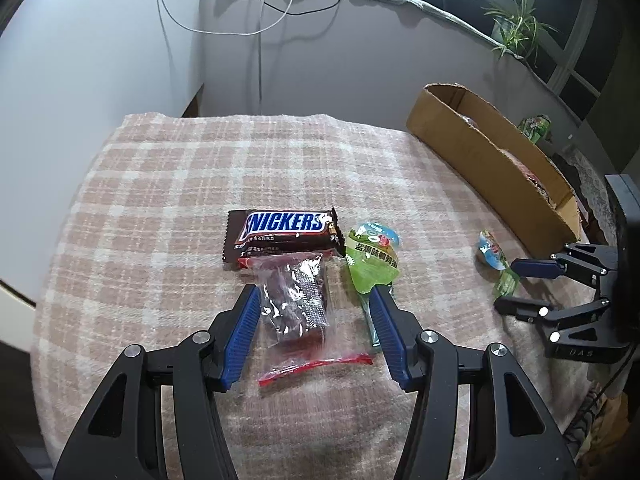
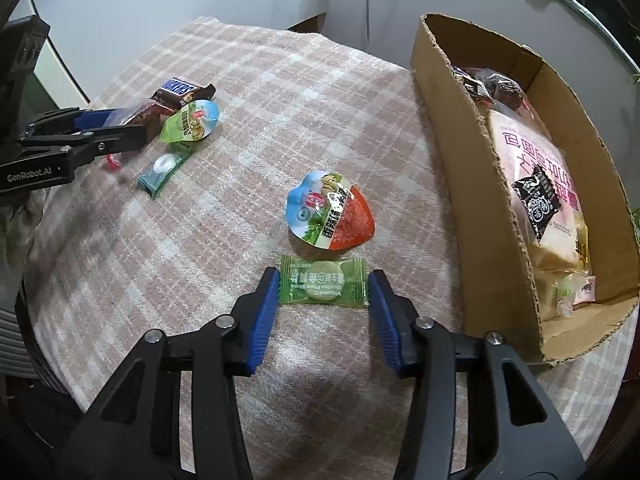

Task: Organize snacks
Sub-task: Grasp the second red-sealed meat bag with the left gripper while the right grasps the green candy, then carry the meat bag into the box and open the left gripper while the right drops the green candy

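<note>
Jaws wide on both: left gripper (image 1: 314,304) straddles a clear zip bag (image 1: 298,304) near the bench's middle, right gripper (image 2: 323,286) brackets a green candy packet (image 2: 323,286), neither gripped. Cardboard box (image 2: 472,168) of snacks sits along the bench's right edge.

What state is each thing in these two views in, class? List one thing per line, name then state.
left gripper: open, fingers either side of the clear packet
right gripper: open, fingers either side of the green candy
clear packet: sealed, lying flat
green candy: wrapped, flat on the cloth
Snickers bar: wrapped, lying flat
cardboard box: open-topped, partly filled with snacks
</note>
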Demonstrator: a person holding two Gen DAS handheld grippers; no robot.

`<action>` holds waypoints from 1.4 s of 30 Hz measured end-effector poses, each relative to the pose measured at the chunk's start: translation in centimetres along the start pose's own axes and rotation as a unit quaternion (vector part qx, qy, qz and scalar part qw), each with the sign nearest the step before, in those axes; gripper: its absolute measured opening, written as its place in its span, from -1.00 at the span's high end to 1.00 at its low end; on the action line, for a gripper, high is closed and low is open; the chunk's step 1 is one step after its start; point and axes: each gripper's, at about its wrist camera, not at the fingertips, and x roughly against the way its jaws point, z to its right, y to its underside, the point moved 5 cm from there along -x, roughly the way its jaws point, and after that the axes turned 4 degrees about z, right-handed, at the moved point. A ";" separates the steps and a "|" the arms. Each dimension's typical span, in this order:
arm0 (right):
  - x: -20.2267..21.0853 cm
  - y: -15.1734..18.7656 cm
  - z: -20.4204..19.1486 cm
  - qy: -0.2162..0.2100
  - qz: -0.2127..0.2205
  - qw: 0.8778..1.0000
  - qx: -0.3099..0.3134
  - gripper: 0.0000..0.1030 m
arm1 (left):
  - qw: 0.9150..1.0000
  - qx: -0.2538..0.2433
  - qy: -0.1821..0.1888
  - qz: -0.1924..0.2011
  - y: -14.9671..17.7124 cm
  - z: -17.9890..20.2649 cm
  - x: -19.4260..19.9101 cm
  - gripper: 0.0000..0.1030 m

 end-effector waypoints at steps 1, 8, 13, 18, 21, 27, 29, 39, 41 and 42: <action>0.0 0.1 0.0 0.001 0.000 1.000 0.001 0.15 | 1.000 -0.001 -0.002 0.000 0.1 0.0 -0.1 -0.08; 0.2 0.1 -0.3 0.002 -0.002 1.000 0.008 0.38 | 1.000 -0.013 -0.010 -0.003 0.5 0.2 -0.7 0.28; 0.3 0.0 -0.4 0.003 0.000 1.000 0.009 0.45 | 1.000 -0.016 -0.009 0.000 0.6 0.1 -0.5 0.32; 1.0 -0.1 -0.3 0.001 0.005 1.000 0.005 0.59 | 1.000 -0.013 -0.009 0.003 0.7 -0.3 -0.2 0.33; 1.4 -0.1 -0.3 -0.001 0.008 1.000 0.005 0.70 | 1.000 -0.009 -0.008 0.006 0.8 -0.4 0.2 0.33; 1.5 0.2 -0.3 -0.010 0.011 1.000 -0.004 0.77 | 1.000 -0.011 -0.009 0.011 0.9 -0.3 0.8 0.34; 1.6 0.2 -0.4 -0.015 0.013 1.000 -0.005 0.85 | 1.000 -0.010 -0.009 0.012 0.9 -0.3 0.9 0.34; 3.2 0.6 -0.3 -0.015 0.029 0.999 -0.016 0.89 | 1.000 -0.007 -0.006 0.024 0.7 -0.2 2.1 0.34; 3.9 0.7 -0.1 -0.015 0.034 0.999 -0.018 0.89 | 1.000 -0.008 -0.004 0.028 0.5 0.1 2.5 0.34; 4.2 0.7 0.0 -0.016 0.037 0.999 -0.020 0.89 | 1.000 -0.009 -0.002 0.030 0.4 0.3 2.6 0.34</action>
